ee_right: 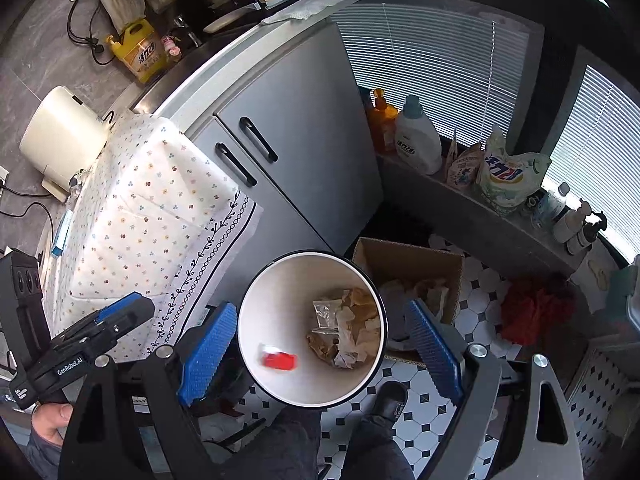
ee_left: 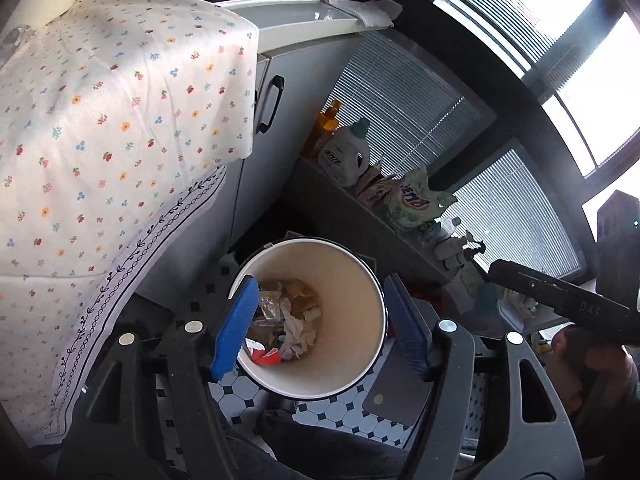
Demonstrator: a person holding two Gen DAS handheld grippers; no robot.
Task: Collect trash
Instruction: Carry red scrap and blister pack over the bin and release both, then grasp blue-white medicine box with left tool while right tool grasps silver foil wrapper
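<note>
Bin (ee_right: pixel 280 280) between draped counter (ee_right: pixel 132 216) and cardboard box (ee_right: pixel 404 258).

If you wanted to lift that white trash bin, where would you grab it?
By its rim, from straight above: the trash bin stands upright with its mouth open, so one finger of the right gripper could slip inside the wall, the other outside, probably away from the cardboard box.

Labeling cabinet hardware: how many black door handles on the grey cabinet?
2. Both on the cabinet front in the right wrist view: upper handle, lower handle beside it. The left wrist view shows only one; the floral cloth may hide more.
</note>
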